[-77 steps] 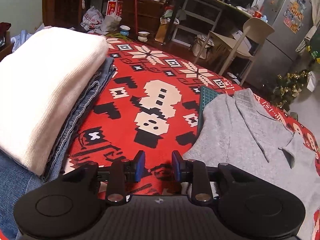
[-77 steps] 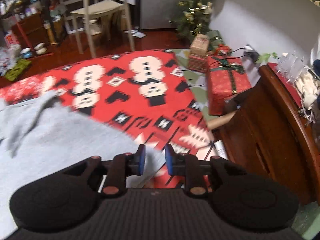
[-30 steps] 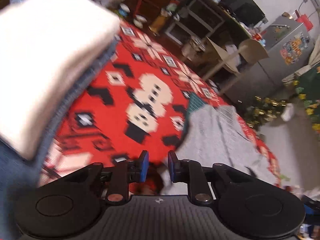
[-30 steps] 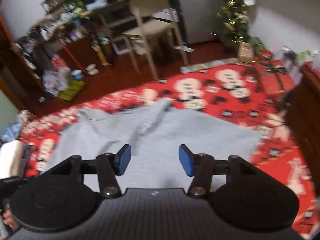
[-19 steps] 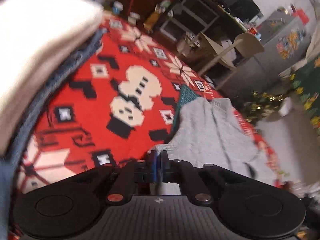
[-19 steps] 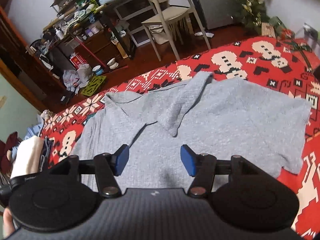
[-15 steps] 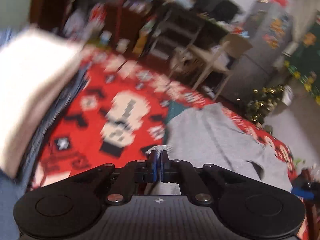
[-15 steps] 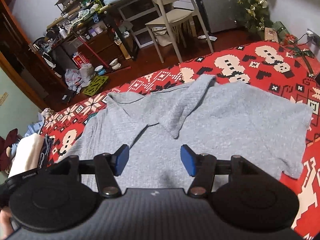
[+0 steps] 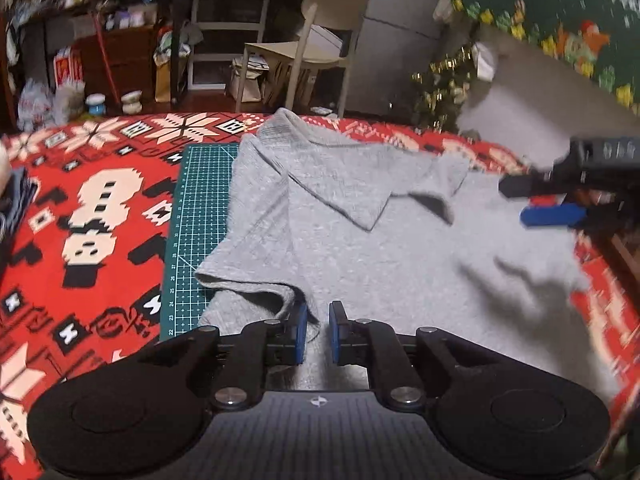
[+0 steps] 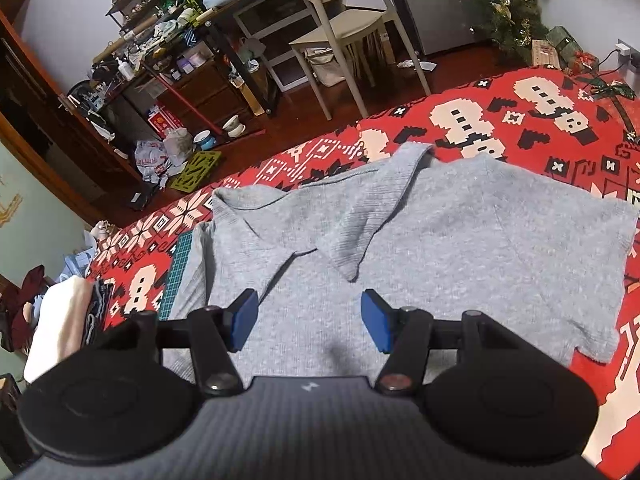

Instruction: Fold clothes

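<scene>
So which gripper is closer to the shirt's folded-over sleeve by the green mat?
Left. The left gripper sits right at the sleeve; the right gripper hovers across the gray shirt.

red patterned blanket [image 9: 100,208] | green cutting mat [image 9: 200,216] | beige chair [image 10: 344,28] | Christmas tree [image 10: 508,4]

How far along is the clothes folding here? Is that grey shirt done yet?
Already done: a folded stack sits at the side. In hand: the grey polo shirt lies spread out, unfolded; the left claw, slightly parted, has just been opening beside the sleeve, and the right claw hovers open. Every fold of it remains.
</scene>
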Demonstrator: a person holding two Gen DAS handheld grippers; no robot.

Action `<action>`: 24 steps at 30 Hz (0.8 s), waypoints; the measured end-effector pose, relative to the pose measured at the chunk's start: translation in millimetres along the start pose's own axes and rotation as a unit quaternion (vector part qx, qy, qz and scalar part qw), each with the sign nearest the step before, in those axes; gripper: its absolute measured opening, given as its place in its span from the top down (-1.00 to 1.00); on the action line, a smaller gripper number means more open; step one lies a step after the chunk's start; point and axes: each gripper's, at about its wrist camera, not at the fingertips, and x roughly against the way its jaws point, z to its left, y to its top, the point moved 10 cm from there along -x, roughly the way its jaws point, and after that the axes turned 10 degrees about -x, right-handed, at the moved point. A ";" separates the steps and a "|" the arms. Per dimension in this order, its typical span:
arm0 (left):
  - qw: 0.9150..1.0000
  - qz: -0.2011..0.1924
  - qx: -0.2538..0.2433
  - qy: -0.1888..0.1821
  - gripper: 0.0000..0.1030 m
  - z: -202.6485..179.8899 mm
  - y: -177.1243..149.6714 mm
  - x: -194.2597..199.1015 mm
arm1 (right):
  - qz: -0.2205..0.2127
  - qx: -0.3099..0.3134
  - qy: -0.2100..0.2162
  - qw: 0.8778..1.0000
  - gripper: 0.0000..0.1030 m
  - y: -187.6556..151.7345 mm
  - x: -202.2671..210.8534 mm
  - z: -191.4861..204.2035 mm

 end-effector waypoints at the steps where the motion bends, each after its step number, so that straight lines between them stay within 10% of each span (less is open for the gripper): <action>1: 1.000 -0.006 0.016 -0.007 0.74 3.3 2.0 4.1 | -0.001 -0.002 0.001 1.000 -0.20 0.6 -0.3 -0.8; 19: 0.974 -0.022 0.227 0.006 0.42 68.3 -0.1 -2.1 | 0.010 -0.010 0.005 1.000 -0.23 -3.0 -10.8 -1.1; 24: 0.979 -0.035 0.199 0.026 0.85 64.1 7.2 -1.4 | 0.011 -0.009 0.003 1.000 -0.24 -3.6 -12.4 -2.7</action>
